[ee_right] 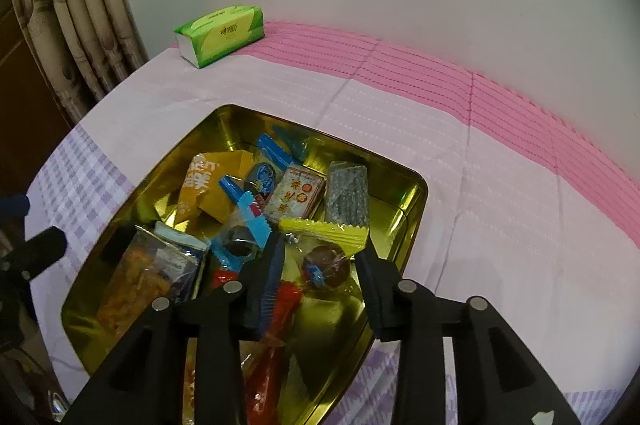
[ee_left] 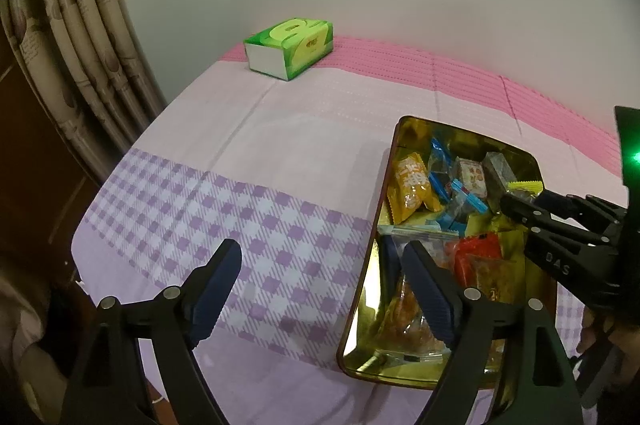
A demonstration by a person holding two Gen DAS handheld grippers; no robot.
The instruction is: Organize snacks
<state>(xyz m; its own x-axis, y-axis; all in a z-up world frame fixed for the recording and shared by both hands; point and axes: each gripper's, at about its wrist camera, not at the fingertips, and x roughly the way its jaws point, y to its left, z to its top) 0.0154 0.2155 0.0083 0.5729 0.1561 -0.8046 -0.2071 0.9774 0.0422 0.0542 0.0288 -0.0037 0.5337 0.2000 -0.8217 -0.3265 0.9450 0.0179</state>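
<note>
The right gripper (ee_right: 320, 261) hung over the near half of the shiny gold rectangular metal tin (ee_right: 416, 201), its two blue-padded fingers spread apart around a clear-wrapped snack with a yellow serrated edge (ee_right: 326, 239). The wrapper lay between the pads, but whether either pad touched it could not be told. In the left wrist view the same gripper (ee_left: 506, 199) reached in from the right, its tips at the yellow wrapper (ee_left: 524, 186) near the tin's far right side.

The left gripper (ee_left: 320, 265) was also wide open and held nothing; its left finger stood over the purple-checked and pink cloth (ee_left: 240, 165), its right finger above the near left corner of the tin (ee_left: 384, 185).

Inside the tin lay a jumble of packets: an orange-yellow crinkled bag (ee_right: 204, 193), several blue-ended clear wrappers (ee_right: 248, 217), a small printed beige box (ee_right: 296, 197), a grey speckled bar (ee_right: 347, 199) and a red packet (ee_right: 280, 325).

A green tissue box (ee_right: 220, 35) sat well apart at the far left corner, beside the patterned beige curtain (ee_right: 80, 5).
</note>
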